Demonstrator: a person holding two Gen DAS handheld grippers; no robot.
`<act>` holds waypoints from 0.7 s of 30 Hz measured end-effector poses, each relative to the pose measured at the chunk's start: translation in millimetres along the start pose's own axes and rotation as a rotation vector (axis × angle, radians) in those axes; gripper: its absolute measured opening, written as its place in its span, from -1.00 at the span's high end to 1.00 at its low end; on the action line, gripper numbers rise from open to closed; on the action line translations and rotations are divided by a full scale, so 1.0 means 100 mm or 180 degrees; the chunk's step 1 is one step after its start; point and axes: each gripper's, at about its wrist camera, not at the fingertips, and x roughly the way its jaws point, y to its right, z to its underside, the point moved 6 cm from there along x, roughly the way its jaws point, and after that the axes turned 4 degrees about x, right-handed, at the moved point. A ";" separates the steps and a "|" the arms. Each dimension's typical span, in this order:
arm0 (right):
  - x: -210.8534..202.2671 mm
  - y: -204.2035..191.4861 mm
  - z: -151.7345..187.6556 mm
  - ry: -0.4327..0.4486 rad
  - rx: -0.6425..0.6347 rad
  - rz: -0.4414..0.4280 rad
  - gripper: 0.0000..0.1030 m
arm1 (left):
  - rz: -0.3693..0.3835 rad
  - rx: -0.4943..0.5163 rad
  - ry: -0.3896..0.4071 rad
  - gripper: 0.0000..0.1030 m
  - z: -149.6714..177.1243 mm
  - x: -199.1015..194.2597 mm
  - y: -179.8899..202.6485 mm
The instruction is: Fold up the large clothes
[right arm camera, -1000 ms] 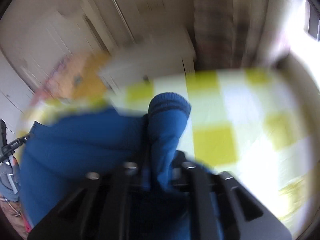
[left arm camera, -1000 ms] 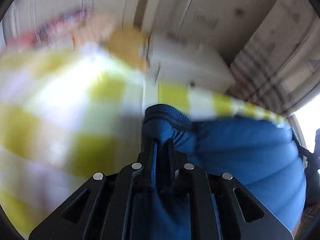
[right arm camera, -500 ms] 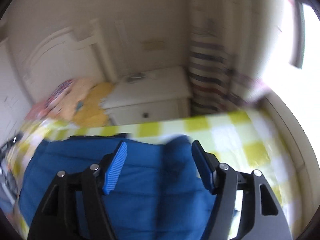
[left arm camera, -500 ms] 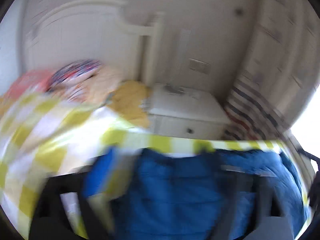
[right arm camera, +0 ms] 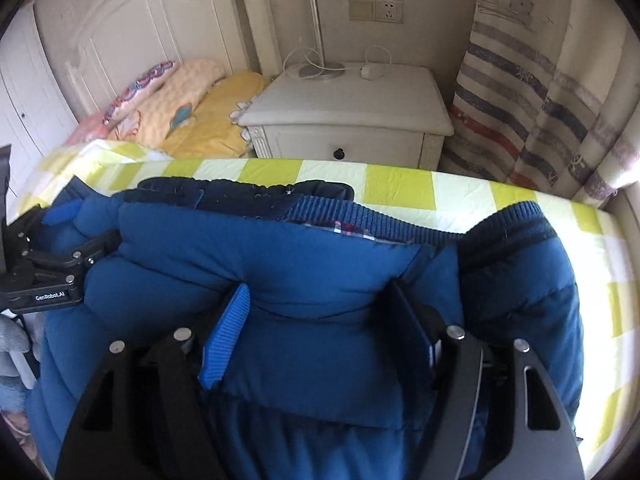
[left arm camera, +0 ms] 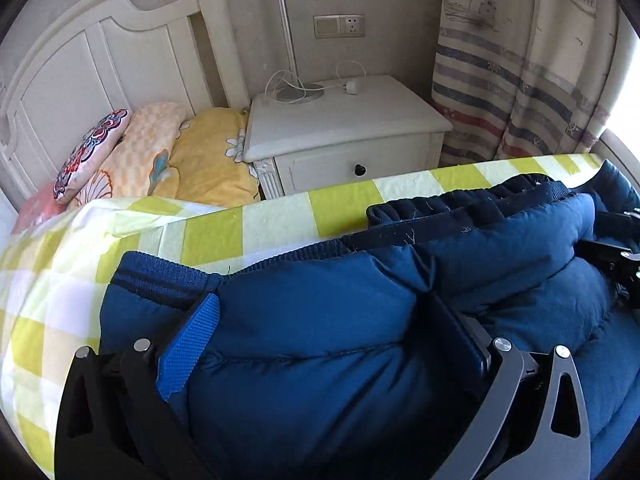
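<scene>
A dark blue puffer jacket [left arm camera: 320, 360] lies bunched and folded on the bed's yellow and white checked sheet [left arm camera: 212, 236], its ribbed cuffs and hem toward the nightstand. My left gripper [left arm camera: 320, 304] stands wide open over the jacket's left part, padded cloth bulging between its fingers without being pinched. In the right wrist view the jacket [right arm camera: 340, 264] fills the lower half, and my right gripper [right arm camera: 318, 292] straddles a puffed fold while its jaws are opening. The left gripper [right arm camera: 52, 256] also shows at the left edge of that view.
Past the bed's edge stands a white nightstand [left arm camera: 340, 128] with a lamp base [left arm camera: 298, 92] and a cable. Several pillows [left arm camera: 212, 152] lean at the white headboard [left arm camera: 100, 60]. A striped curtain [left arm camera: 520, 80] hangs on the right.
Both grippers were shut on the jacket's ribbed cuffs; both have let go and stand open. Both hands have drawn back over the jacket, which now rests on the sheet.
</scene>
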 end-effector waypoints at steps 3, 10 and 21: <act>0.01 0.01 0.01 0.0046 0.0018 -0.0026 -0.38 | 0.0075 -0.0068 0.0000 -0.91 -0.01 0.04 -0.04; 0.04 0.05 -0.03 0.0045 0.0167 -0.0175 -0.38 | 0.0295 -0.0426 0.0080 -0.91 -0.05 0.02 -0.16; -1.20 -0.25 0.63 0.0340 -0.0067 -0.0178 -0.75 | 0.0033 -0.0183 0.0708 -0.91 0.72 -1.41 -0.29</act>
